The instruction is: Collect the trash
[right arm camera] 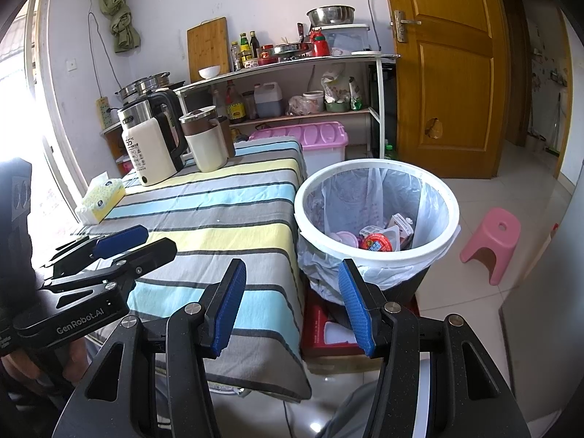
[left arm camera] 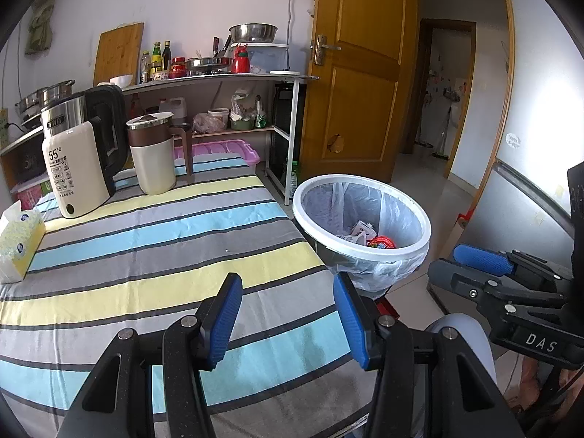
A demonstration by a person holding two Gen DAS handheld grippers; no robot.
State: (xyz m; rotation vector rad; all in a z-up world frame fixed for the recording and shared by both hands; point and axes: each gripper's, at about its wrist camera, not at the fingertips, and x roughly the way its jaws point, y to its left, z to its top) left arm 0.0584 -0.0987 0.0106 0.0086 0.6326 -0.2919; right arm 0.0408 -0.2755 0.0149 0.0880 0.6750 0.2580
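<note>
A white-rimmed trash bin (left arm camera: 419,219) (right arm camera: 450,200) with a clear liner stands on the floor at the table's right edge. Inside it lie a red-lidded cup (right arm camera: 376,242), a small carton (right arm camera: 401,224) and other wrappers. My left gripper (left arm camera: 288,314) is open and empty over the striped tablecloth (left arm camera: 164,255) near the front edge. My right gripper (right arm camera: 292,310) is open and empty, hovering between the table's corner and the bin. The right gripper also shows in the left wrist view (left arm camera: 485,266), and the left gripper in the right wrist view (right arm camera: 124,244).
On the table stand a white electric kettle (left arm camera: 78,168), a beige jug (left arm camera: 151,153) and a tissue pack (left arm camera: 18,241). A shelf of kitchenware (left arm camera: 219,76) is behind, a pink storage box (right arm camera: 310,138) under it. A pink stool (right arm camera: 492,244) and a red box (right arm camera: 328,325) sit on the floor.
</note>
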